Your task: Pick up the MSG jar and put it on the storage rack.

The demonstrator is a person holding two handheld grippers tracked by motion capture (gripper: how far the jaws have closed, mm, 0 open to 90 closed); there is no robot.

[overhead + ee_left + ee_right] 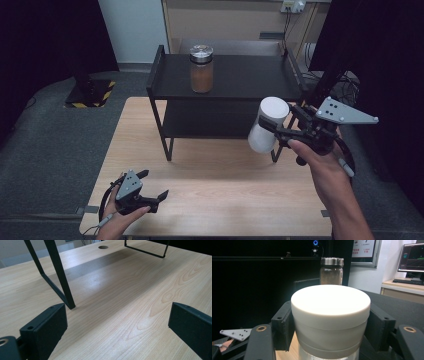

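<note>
A white-lidded jar (268,124) hangs in the air in front of the black shelf's right side, with my right gripper (280,125) shut on it. In the right gripper view the black jaws press both sides of the white lid (330,312). A glass jar with a metal lid (201,68) and brown contents stands on the top board of the black shelf (240,80); the same glass jar (331,271) rises behind the white lid. My left gripper (150,187) rests low at the table's near left, open, with bare wood between its jaws (117,327).
The wooden table (220,195) carries the two-level black shelf at its far half. A shelf leg (61,277) stands just ahead of the left gripper. A person's hand (320,165) holds the right gripper. Dark curtains flank the scene.
</note>
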